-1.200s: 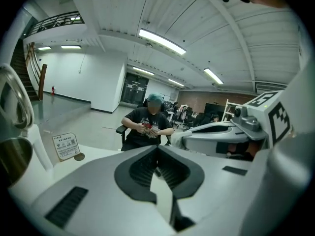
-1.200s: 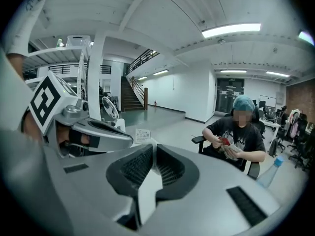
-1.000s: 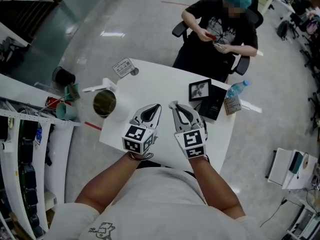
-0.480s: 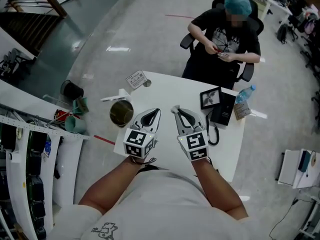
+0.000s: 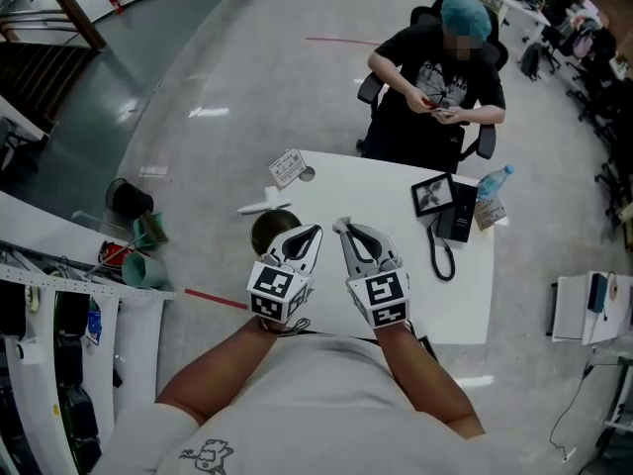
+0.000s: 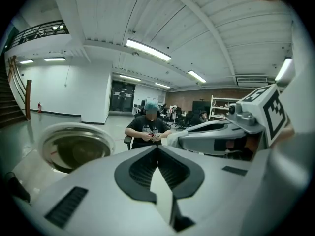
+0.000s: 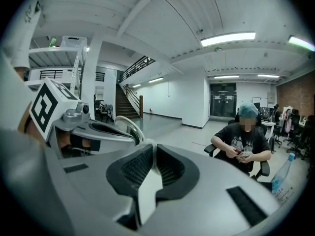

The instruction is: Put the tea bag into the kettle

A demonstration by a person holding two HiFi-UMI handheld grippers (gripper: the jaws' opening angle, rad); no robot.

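Observation:
The round metal kettle (image 5: pixel 265 232) stands open near the white table's (image 5: pixel 376 181) left edge, half hidden behind my left gripper (image 5: pixel 314 230). In the left gripper view its open mouth (image 6: pixel 74 150) sits just left of the shut jaws (image 6: pixel 157 147). A small flat printed packet, perhaps the tea bag (image 5: pixel 287 166), lies at the table's far left corner, well beyond both grippers. My right gripper (image 5: pixel 341 228) is beside the left one, its jaws (image 7: pixel 154 145) also shut with nothing in them. The kettle's rim (image 7: pixel 126 125) shows past the left gripper in the right gripper view.
A white flat piece (image 5: pixel 263 207) lies just beyond the kettle. A framed picture (image 5: pixel 432 194), a black corded phone (image 5: pixel 456 224) and a water bottle (image 5: pixel 492 180) stand at the table's right. A person sits behind the table. A shelf with green cups (image 5: pixel 148 265) is on the left.
Both grippers have travelled together toward the kettle's side of the table; the kettle, formerly well left of the left gripper, now sits right behind its tip. Jaws stayed shut.

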